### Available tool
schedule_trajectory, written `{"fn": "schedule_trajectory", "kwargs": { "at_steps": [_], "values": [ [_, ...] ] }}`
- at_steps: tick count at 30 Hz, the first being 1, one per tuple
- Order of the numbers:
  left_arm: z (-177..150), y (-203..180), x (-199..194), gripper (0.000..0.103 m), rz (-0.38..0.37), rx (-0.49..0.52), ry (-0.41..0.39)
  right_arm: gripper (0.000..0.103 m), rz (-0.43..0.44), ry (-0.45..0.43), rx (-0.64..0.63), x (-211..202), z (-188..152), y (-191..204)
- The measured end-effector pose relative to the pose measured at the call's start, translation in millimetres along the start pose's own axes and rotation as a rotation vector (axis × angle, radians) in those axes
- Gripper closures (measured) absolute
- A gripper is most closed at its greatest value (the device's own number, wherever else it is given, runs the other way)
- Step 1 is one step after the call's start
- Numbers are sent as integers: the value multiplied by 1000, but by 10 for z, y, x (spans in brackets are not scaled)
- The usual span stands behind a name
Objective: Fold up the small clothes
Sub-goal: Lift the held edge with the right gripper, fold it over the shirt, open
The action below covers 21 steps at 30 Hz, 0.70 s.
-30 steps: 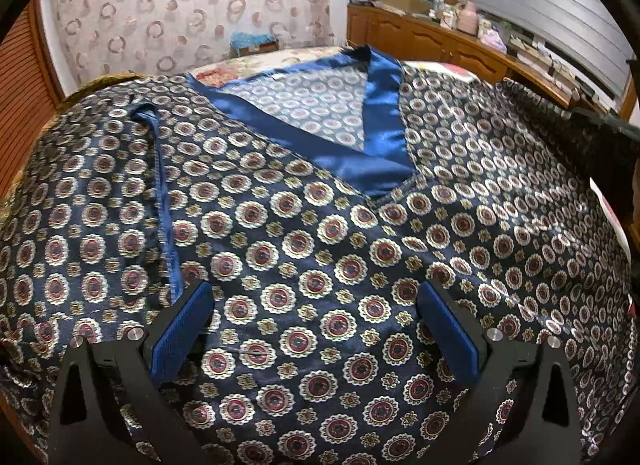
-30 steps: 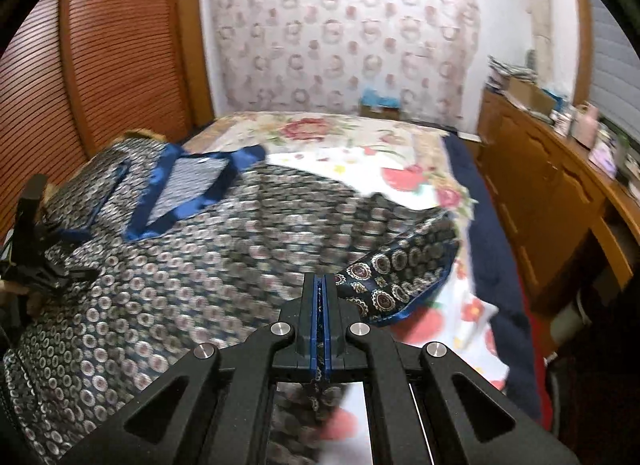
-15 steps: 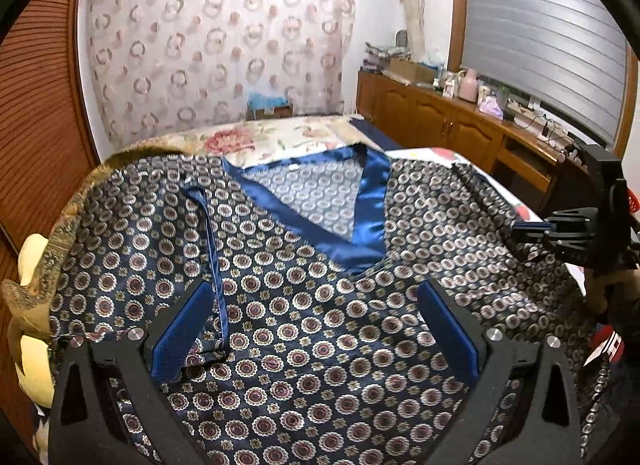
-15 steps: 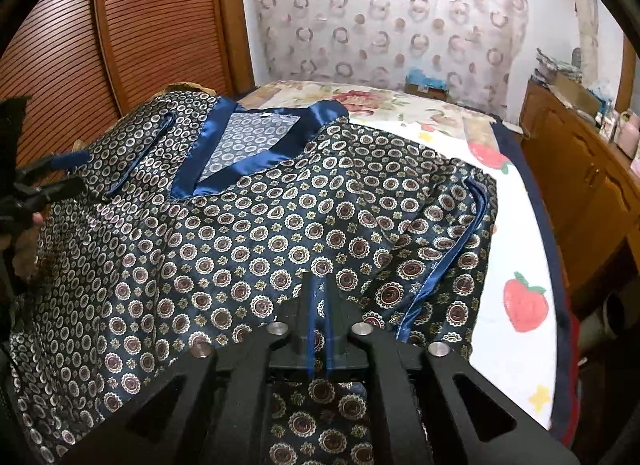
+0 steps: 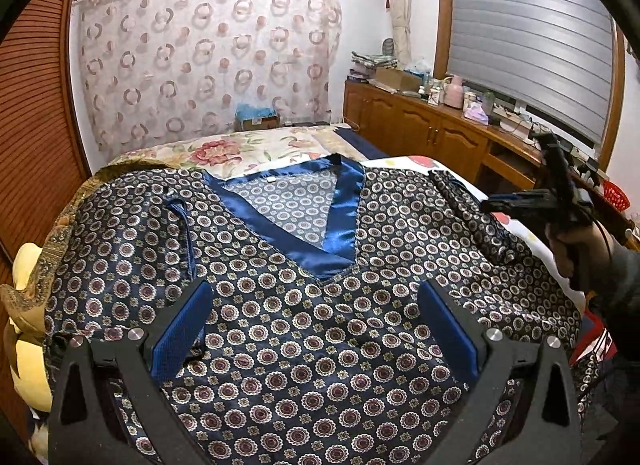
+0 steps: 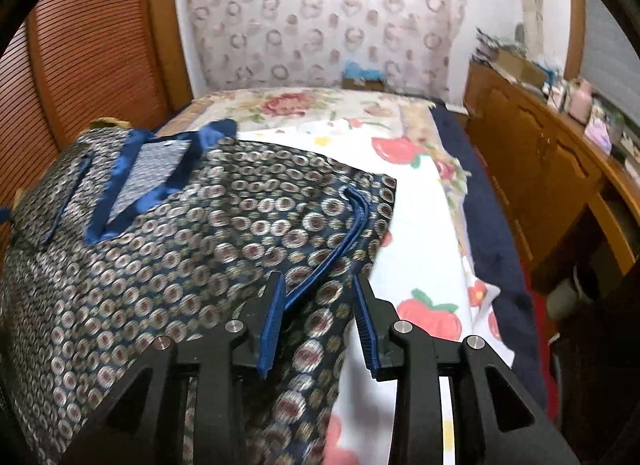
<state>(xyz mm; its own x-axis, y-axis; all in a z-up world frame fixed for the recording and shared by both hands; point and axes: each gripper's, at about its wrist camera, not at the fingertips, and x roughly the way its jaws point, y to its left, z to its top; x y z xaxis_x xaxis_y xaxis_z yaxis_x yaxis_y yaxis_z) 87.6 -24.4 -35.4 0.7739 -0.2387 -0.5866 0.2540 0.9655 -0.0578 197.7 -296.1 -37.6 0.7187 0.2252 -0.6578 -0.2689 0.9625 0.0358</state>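
Nearest us, the left hand-held gripper [image 5: 312, 329] hangs with its jaws wide apart and nothing between them, above the patterned shirt [image 5: 280, 305] spread flat on the bed [image 5: 256, 147]. The right hand-held gripper [image 6: 320, 305] is opening — its pads stand clear over the shirt's folded-in sleeve [image 6: 352, 225]. Only the right wrist view shows the strawberry sheet [image 6: 424, 265]; only the left shows the hand [image 5: 576, 249] gripping the other tool, and farther off the shuttered window [image 5: 528, 37].

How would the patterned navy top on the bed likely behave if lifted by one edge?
The patterned top would probably droop limply, since its folded sleeve already lies in soft creases. Its shiny blue neckline trim suggests a slick, satiny cloth that may slip. It likely weighs little.
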Motion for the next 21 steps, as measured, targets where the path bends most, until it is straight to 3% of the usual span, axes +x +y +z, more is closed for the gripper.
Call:
{"fn": "schedule_trajectory", "kwargs": {
  "at_steps": [4,11,14,18,21],
  "values": [
    [-35,-8,42,0,-3,2,13,68,30,14,68,204,120,-76],
    [-80,17,74,0,-3,-10,25,68,27,28,47,358,249,-45],
    [-93,27,95,0,-2,-11,32,75,11,52,39,443,299,-44],
    [-118,50,112,0,1,-16,40,96,22,62,35,493,310,-62],
    [-135,80,114,0,1,-24,42,101,46,48,11,442,302,-11]
  ]
}}
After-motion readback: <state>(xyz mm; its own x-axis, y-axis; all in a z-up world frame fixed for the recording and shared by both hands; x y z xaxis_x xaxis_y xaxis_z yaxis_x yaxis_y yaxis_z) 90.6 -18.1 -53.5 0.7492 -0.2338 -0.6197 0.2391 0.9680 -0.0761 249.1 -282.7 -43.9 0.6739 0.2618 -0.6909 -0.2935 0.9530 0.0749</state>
